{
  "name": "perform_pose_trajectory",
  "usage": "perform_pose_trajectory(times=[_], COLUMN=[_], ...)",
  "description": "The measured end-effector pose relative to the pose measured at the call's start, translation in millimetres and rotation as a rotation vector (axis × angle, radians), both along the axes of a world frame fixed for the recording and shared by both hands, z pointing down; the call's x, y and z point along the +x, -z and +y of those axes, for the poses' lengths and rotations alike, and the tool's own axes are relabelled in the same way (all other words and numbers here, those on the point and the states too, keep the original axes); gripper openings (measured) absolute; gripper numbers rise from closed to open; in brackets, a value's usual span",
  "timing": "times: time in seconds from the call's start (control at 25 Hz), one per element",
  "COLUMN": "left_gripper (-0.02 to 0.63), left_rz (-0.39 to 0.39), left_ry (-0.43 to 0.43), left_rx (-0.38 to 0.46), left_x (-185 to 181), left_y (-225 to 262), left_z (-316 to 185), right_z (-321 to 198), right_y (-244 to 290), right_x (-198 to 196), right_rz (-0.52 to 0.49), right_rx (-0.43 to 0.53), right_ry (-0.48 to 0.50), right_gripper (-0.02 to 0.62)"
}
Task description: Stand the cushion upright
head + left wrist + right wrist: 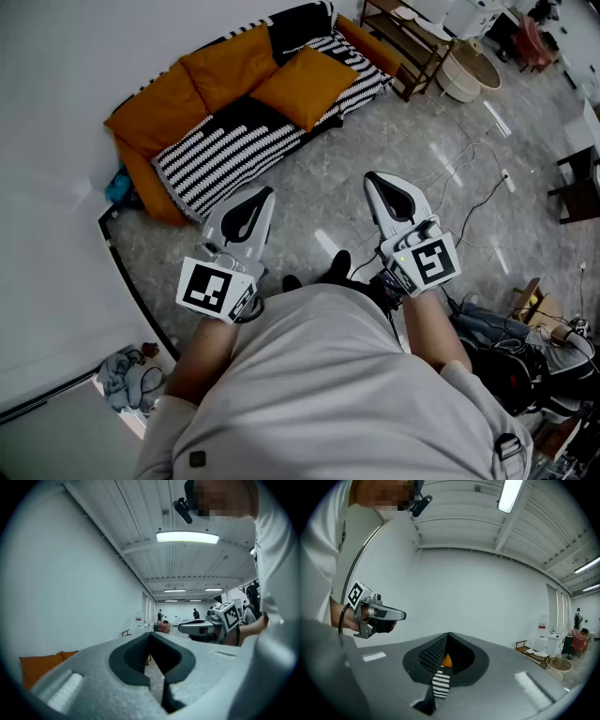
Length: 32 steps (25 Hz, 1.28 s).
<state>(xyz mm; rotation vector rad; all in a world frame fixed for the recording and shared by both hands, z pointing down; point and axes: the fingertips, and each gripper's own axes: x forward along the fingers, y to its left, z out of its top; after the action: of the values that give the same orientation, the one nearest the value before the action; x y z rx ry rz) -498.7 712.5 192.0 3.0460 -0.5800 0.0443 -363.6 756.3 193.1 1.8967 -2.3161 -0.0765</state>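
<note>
I hold the left gripper (pixel 266 194) and right gripper (pixel 373 177) level, jaws clenched empty, since the cushion (pixel 302 84) lies well ahead of them.

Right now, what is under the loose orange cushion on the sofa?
The orange cushion lies flat on a black-and-white striped blanket that spreads over the sofa seat. The seat itself, and anything directly beneath the cushion, are covered and cannot be seen.
</note>
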Motion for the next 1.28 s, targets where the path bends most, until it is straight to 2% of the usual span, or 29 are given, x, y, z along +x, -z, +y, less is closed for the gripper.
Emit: perform_pose_trajectory(times=[0.32,0.72,1.04,1.28], left_gripper=[0.002,0.003,0.003,0.003], left_rz=[0.010,0.009,-0.018,-0.040], left_ry=[0.020,0.019,0.012,0.017], left_rx=[-0.002,-0.023,-0.036,-0.048], left_x=[-8,0,39,107], left_y=[1,-6,-21,-31], left_z=[2,-5,-27,-68], right_z=[6,6,-12,-54], right_y=[0,-5,-22,-39], right_x=[3,16,55,122], right_rz=[-0.021,-0.006,-0.022,-0.059], right_rx=[0.001,-0.012,-0.032,-0.046], right_ry=[0.010,0.005,0.005,0.018], right_gripper=[0.011,0.011,0.011,0.011])
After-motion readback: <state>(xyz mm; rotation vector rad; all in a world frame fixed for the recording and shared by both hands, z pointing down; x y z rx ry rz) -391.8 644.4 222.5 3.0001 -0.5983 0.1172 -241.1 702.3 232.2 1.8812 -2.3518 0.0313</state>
